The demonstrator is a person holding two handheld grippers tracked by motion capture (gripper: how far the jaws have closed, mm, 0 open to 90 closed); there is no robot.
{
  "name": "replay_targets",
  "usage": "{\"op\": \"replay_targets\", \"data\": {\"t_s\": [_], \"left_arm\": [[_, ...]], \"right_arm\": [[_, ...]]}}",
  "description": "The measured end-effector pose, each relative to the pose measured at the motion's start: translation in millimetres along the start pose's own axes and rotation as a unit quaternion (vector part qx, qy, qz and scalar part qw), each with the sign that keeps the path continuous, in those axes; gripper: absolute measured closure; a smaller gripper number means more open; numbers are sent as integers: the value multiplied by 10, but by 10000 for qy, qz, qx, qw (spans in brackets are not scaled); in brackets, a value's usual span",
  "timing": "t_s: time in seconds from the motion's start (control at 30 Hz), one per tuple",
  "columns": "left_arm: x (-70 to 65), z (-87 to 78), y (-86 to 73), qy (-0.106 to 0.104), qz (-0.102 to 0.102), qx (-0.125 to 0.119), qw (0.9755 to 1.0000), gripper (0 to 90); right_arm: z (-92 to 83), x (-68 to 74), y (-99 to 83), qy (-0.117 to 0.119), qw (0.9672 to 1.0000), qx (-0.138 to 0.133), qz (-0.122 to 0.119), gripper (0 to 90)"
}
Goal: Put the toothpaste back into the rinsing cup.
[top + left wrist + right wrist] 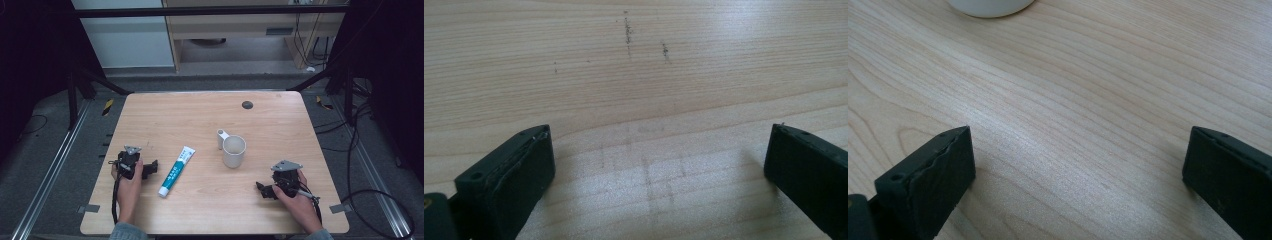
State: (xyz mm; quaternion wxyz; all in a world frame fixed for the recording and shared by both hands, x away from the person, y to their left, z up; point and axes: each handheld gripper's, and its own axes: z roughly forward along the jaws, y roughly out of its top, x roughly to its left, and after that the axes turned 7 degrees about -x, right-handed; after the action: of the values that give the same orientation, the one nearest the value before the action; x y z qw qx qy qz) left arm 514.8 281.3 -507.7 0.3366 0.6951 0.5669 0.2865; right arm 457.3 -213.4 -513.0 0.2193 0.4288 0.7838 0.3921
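Observation:
A white and teal toothpaste tube [176, 170] lies on the wooden table [200, 115], left of centre. A white mug [233, 150] with its handle toward the far side stands upright to the right of the tube. My left gripper [151, 168] rests on the table left of the tube, jaws wide apart over bare wood [659, 150]. Near the front right, my right gripper [263, 190] sits low with its jaws open and nothing between them [1078, 165]. The mug's base [990, 6] peeks in at the top of the right gripper view.
A small dark round cap [247, 104] is set into the table near its far edge. Cables [370, 195] lie on the floor to the right, and black frame legs [95, 80] stand beyond the table's far corners.

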Motion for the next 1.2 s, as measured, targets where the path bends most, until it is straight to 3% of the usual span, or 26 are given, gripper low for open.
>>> {"op": "replay_targets", "data": {"t_s": [0.3,0.4,0.53,0.67,0.77,0.93,1.2], "left_arm": [[-2,-24,-14,-129,95,-17,9999,0],[-16,-59,-7,-254,49,-111,9996,22],[-24,-151,20,-294,29,-30,9996,29],[-22,-260,30,-365,-99,-206,9991,30],[-83,-357,66,-406,125,-288,9987,52],[-217,-450,160,-534,329,-398,9972,39],[-464,-545,304,-831,551,-146,9949,47]], "right_arm": [[-1,1,0,4,10000,1,7,7],[0,0,0,-1,10000,0,0,7],[0,0,0,0,10000,0,0,7],[-1,1,1,5,10000,1,8,7],[-1,0,1,4,10000,1,3,7],[-1,0,1,4,10000,2,4,7],[-4,3,2,15,10000,12,39,7]]}}
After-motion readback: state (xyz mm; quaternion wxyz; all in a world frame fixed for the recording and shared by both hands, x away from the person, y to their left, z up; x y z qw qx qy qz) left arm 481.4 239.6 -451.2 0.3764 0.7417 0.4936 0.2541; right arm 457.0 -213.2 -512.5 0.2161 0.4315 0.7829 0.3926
